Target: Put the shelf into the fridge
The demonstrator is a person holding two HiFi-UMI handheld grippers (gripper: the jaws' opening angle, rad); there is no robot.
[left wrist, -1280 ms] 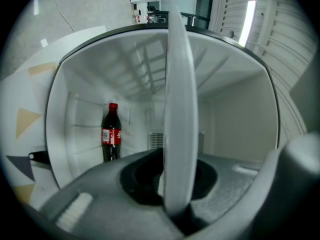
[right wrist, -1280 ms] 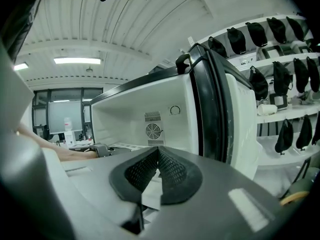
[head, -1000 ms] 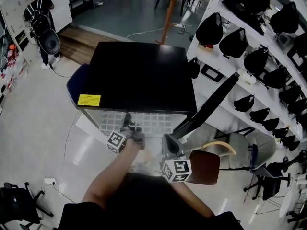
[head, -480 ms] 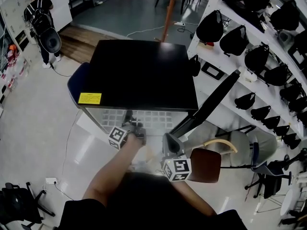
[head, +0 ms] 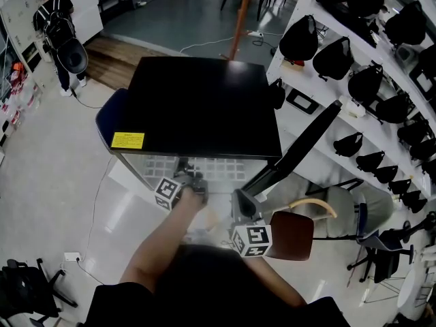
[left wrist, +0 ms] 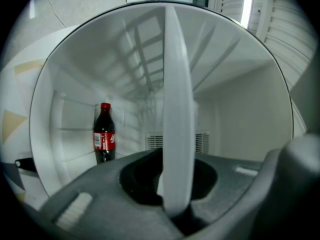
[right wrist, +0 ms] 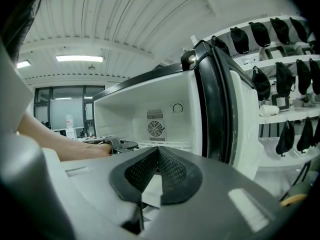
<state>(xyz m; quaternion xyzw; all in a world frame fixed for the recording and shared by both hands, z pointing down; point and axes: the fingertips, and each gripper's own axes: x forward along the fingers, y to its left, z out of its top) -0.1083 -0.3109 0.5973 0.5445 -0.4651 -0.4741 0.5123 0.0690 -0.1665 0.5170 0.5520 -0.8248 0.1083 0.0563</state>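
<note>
The left gripper point(head: 185, 172) has crept a little further in toward the fridge point(head: 204, 107), carrying the shelf point(head: 225, 172) along with it. Its marker cube point(head: 167, 191) now sits a touch nearer the fridge's front edge than a second ago.

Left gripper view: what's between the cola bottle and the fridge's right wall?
The shelf, a white bar clamped by the left gripper; the left gripper view shows it.
</note>
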